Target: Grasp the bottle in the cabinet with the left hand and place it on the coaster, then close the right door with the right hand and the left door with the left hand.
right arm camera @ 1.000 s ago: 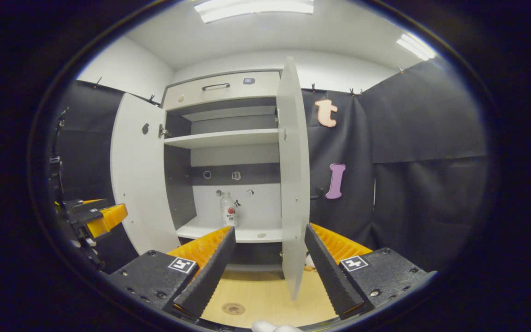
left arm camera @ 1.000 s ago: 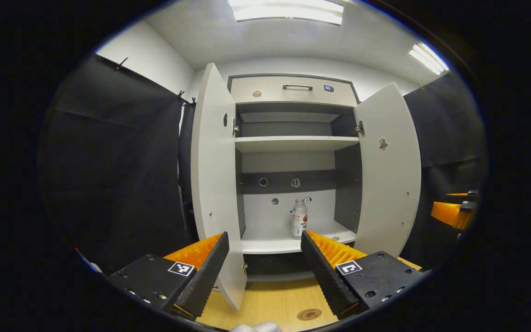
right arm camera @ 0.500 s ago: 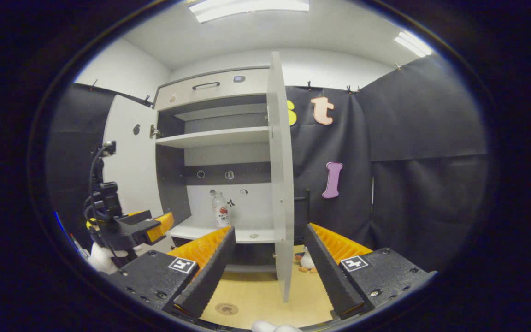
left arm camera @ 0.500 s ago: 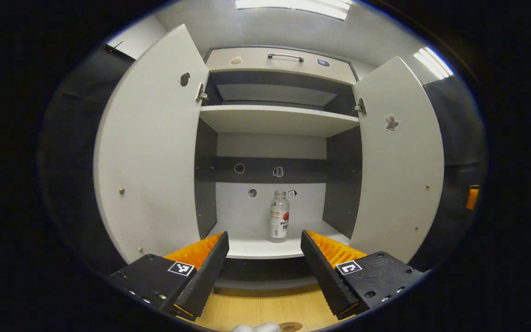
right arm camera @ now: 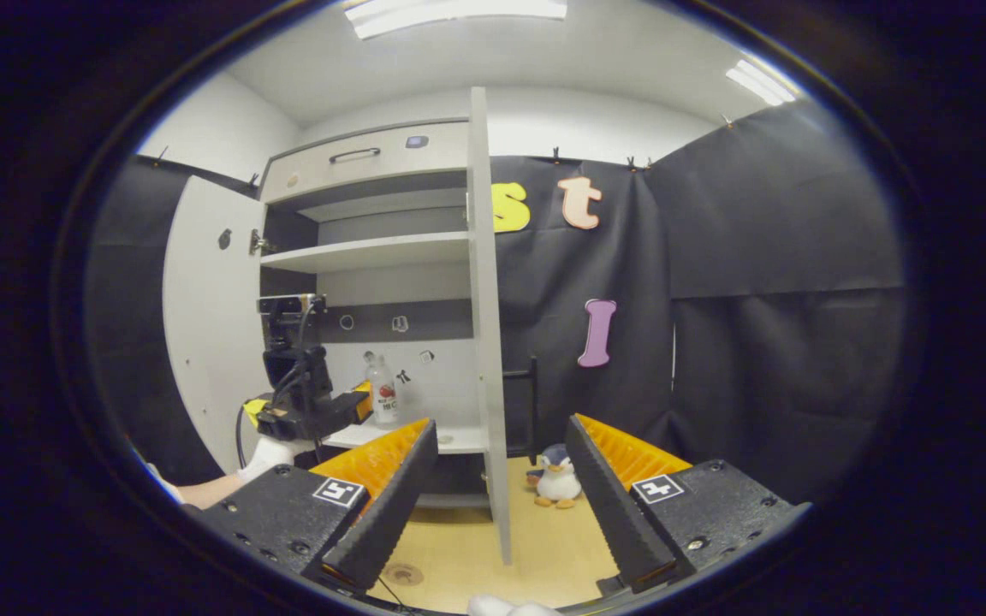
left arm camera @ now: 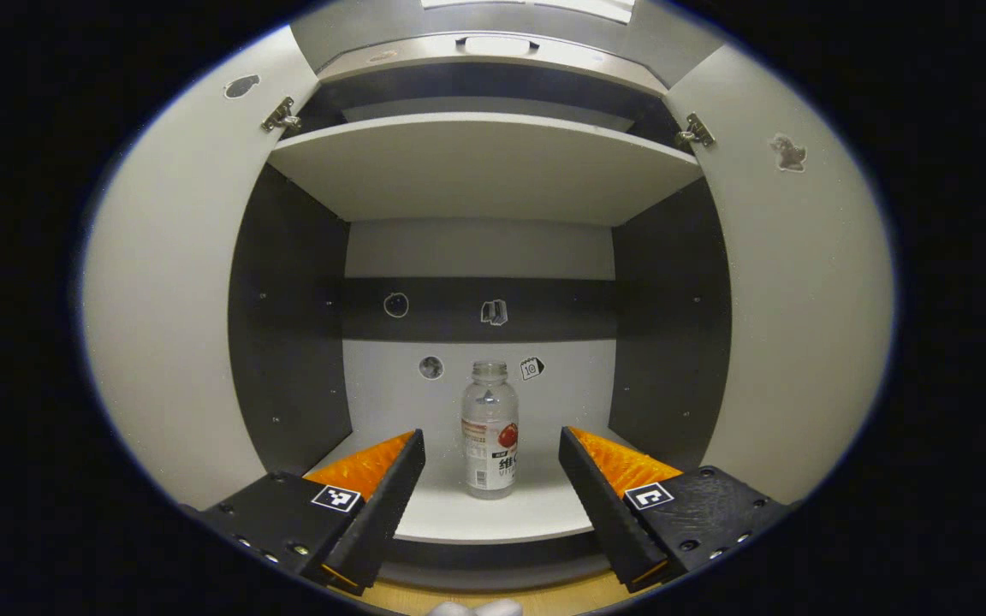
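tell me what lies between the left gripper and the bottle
Nothing: in the left gripper view, bare white shelf separates the open left gripper from the upright bottle.

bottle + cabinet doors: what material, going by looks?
Bottle: probably clear plastic, glossy; the back panel shows through above its printed label. Left door and right door: likely laminated board, matte pale grey; flat, grainless faces on metal hinges. Core not visible.
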A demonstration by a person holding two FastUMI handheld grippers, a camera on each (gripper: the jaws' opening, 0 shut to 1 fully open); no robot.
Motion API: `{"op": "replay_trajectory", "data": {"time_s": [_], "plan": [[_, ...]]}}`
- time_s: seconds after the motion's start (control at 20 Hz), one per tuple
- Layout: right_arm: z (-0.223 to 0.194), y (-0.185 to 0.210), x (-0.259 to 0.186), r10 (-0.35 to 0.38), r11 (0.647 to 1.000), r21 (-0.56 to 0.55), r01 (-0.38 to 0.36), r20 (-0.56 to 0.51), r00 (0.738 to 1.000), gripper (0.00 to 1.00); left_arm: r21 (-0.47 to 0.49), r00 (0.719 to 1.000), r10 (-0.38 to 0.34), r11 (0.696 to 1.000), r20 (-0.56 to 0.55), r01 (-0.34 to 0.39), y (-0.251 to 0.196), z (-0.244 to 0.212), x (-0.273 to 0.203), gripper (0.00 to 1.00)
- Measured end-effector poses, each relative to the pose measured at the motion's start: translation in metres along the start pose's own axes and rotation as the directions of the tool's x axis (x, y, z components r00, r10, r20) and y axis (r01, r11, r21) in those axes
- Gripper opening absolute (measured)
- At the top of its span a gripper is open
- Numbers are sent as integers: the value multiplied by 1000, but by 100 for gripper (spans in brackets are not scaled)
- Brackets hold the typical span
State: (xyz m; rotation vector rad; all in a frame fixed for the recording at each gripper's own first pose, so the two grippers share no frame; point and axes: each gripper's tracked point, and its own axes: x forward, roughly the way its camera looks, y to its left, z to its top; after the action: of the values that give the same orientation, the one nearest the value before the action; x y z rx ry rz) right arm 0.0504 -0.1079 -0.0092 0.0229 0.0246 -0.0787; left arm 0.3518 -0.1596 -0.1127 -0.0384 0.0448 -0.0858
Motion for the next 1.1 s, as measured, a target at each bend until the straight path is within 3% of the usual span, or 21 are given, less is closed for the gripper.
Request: {"op": "replay_trajectory", "data": {"time_s": [0.05,0.3,0.35,0.4,0.9,1.0,1.05,1.1], "plan": [[1,-3,2,-3,1000,0,3,-1,1000,99,1,1000,-2,1000,-9,2,-2,-3,15,96],[5,-8,7,-24,1000,-17,24,7,1000,99,47,999,37,998,-5,-37,2,-7,72,96],[4,-7,8,-23,1000,-19,23,8,1000,95,40,999,39,998,-9,-38,1,-7,81,96],[3,-7,8,-22,1000,-19,22,5,1000,99,32,999,42,999,-6,-42,2,-6,89,96],[-5,-19,20,-40,999,-11,40,-26,999,99,4,995,70,998,-68,-70,10,-28,132,96],[-7,-19,22,-34,999,-10,34,-35,999,99,9,994,84,996,-71,-84,10,-29,129,89],[-7,-19,23,-31,999,-10,31,-36,999,96,11,994,73,997,-80,-73,8,-30,131,79],[-5,-19,23,-30,1000,-10,29,-32,999,99,8,994,72,997,-79,-72,11,-29,131,78]]}}
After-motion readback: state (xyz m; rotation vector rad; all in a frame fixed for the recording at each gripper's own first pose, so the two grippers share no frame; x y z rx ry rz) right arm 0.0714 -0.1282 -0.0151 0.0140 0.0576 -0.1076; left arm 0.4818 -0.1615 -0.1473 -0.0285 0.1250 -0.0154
